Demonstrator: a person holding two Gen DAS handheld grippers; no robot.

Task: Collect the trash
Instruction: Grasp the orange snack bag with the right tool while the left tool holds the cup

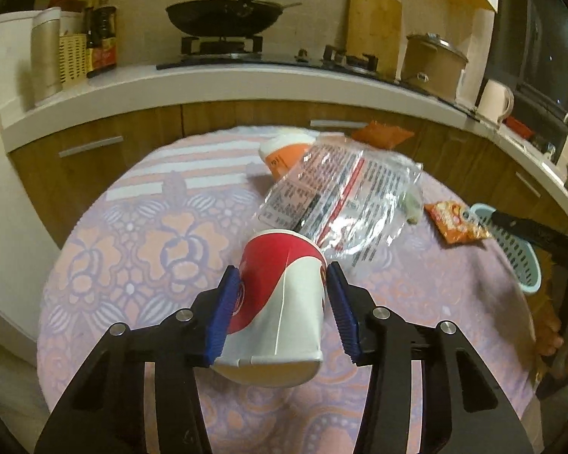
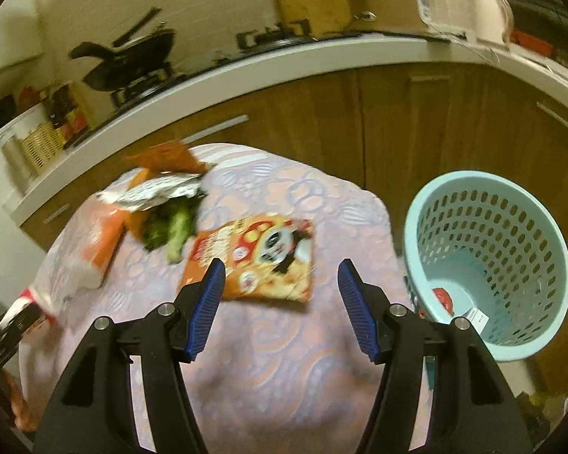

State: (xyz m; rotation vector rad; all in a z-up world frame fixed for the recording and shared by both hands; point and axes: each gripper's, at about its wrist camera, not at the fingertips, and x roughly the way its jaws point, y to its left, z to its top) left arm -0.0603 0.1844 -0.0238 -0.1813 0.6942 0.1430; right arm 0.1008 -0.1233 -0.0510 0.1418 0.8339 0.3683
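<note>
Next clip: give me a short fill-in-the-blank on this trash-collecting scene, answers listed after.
1. The left gripper is shut on a red and white paper ____.
2. The right gripper holds ____.
3. The basket beside the table is light ____.
4. The snack packet lies on the ____.

Answers: cup; nothing; blue; table

Green scraps (image 2: 170, 227) blurred; basket (image 1: 518, 253) partly cut off.
</note>
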